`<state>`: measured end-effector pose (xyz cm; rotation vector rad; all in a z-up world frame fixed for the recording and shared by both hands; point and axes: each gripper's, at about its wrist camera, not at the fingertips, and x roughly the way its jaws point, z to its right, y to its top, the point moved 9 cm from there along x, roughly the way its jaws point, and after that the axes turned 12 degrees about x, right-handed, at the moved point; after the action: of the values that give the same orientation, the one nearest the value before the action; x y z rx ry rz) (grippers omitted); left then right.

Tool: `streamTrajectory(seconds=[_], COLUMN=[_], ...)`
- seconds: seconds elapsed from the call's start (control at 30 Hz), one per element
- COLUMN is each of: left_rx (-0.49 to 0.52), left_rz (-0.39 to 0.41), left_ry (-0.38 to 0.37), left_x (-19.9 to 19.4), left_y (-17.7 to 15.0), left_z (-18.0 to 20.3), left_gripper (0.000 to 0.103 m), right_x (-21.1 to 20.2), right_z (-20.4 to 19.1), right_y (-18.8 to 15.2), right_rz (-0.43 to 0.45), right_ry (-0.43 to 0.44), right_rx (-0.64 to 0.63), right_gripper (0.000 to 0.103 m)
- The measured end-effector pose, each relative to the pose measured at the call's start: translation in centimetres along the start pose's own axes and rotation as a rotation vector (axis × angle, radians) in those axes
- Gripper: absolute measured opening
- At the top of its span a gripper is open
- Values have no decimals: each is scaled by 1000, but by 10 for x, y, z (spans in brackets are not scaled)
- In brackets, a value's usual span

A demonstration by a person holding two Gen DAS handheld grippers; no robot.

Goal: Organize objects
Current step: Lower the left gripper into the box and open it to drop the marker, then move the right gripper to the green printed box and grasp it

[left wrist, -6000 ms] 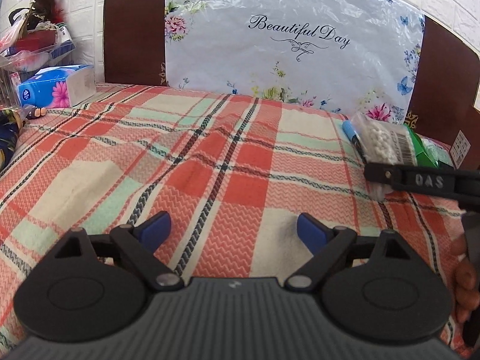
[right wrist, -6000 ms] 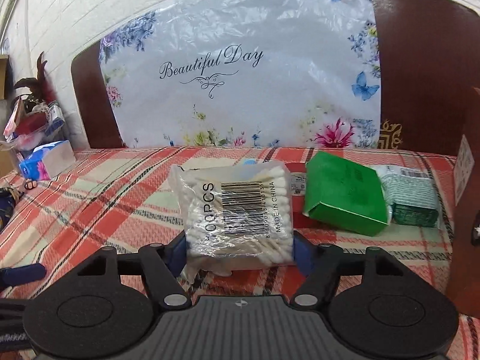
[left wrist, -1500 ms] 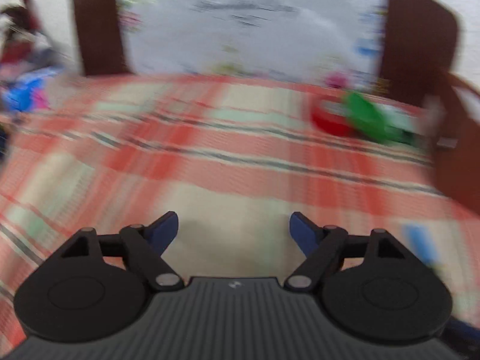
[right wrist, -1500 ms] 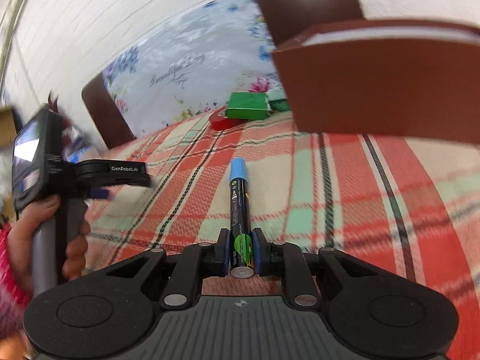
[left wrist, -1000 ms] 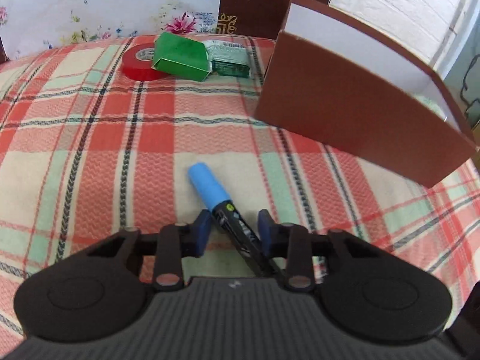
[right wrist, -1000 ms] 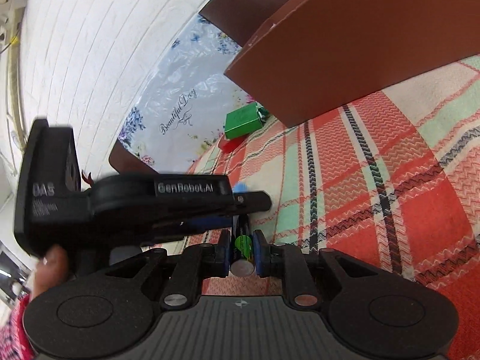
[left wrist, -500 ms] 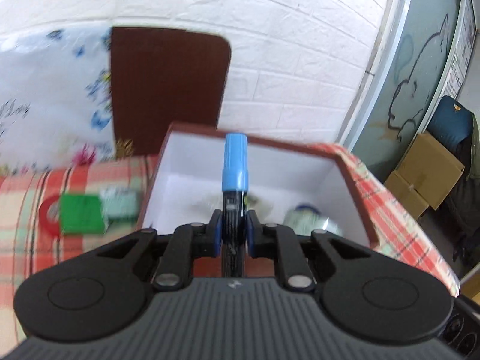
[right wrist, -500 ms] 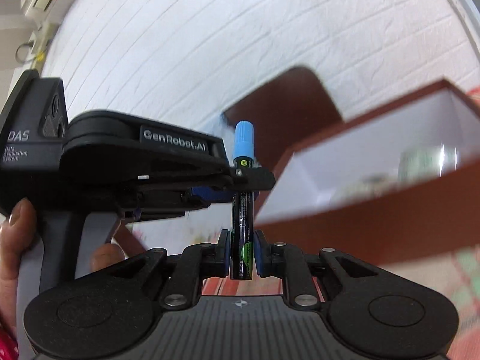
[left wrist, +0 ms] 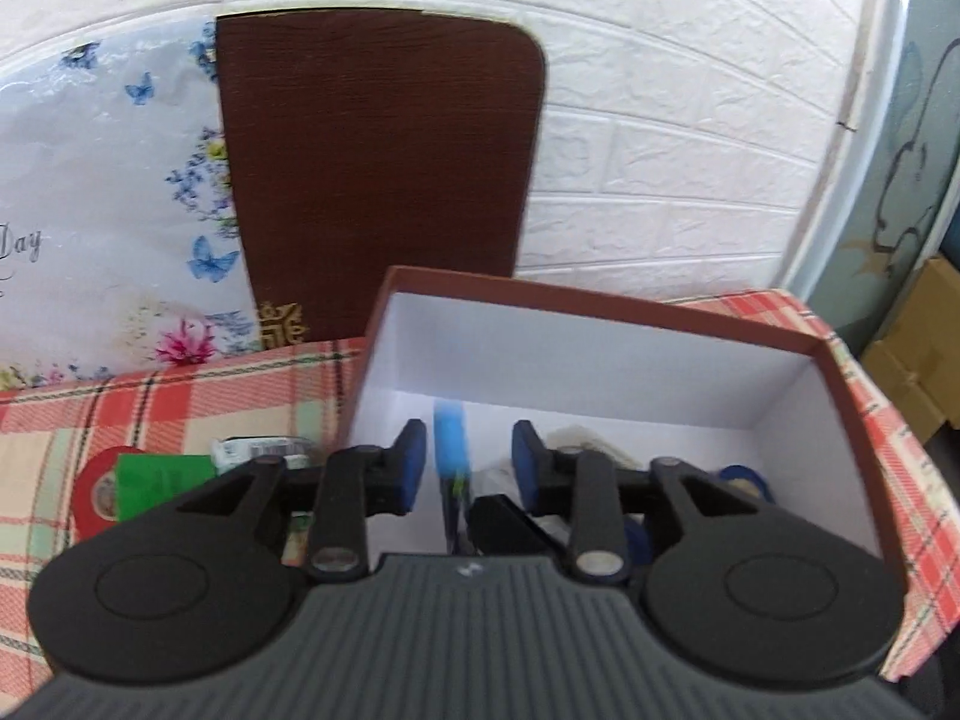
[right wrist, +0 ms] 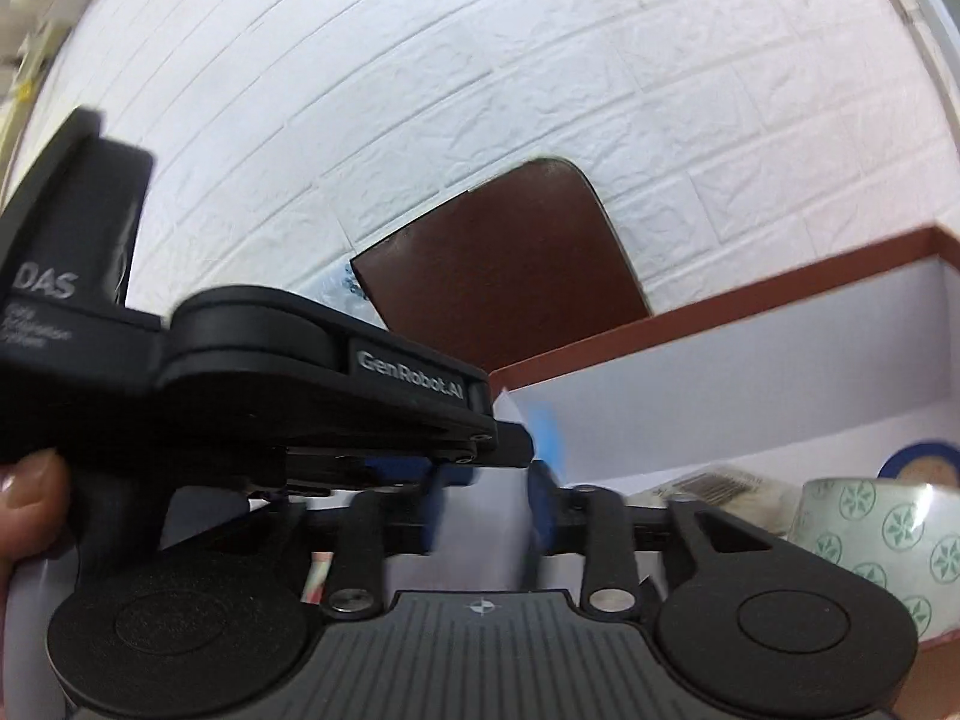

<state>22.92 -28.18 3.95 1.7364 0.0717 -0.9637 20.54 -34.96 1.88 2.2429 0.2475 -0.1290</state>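
Observation:
The blue-capped marker (left wrist: 451, 450) hangs loose and blurred between the parted fingers of my left gripper (left wrist: 469, 462), over the brown box with a white inside (left wrist: 600, 354). It shows as a blue blur in the right wrist view (right wrist: 547, 426). My right gripper (right wrist: 487, 510) is open and empty, just inside the box (right wrist: 720, 372), right under the left gripper's body (right wrist: 300, 384). The box holds a patterned tape roll (right wrist: 870, 534), a blue tape roll (left wrist: 744, 480) and a cotton swab pack (right wrist: 720, 483).
On the plaid cloth (left wrist: 150, 408) left of the box lie a red tape roll (left wrist: 99, 492), a green box (left wrist: 162, 483) and a small green packet (left wrist: 258, 450). A dark headboard (left wrist: 378, 162) and a floral plastic bag (left wrist: 102, 210) stand behind. Cardboard boxes (left wrist: 918, 360) sit far right.
Both grippers have opened and let go of the marker, which now drops into the box. Both have moved closer to the box opening.

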Motion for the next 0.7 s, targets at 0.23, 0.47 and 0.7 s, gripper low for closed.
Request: streamTrajectory(seconds=[0.23, 0.47, 0.7], left_rx=[87, 122, 98], left_rz=[-3, 20, 31], left_ry=[83, 116, 135], left_x=[-4, -37, -64], left_y=[-9, -20, -39], left_z=[-5, -4, -17], left_gripper=[49, 49, 56], right_x=[-6, -32, -54], right_z=[-2, -19, -44], right_y=[-10, -19, -33], right_rz=[16, 45, 56], right_ry=[-70, -100, -105], right_rx=[-130, -178, -209], right_gripper=[46, 56, 65])
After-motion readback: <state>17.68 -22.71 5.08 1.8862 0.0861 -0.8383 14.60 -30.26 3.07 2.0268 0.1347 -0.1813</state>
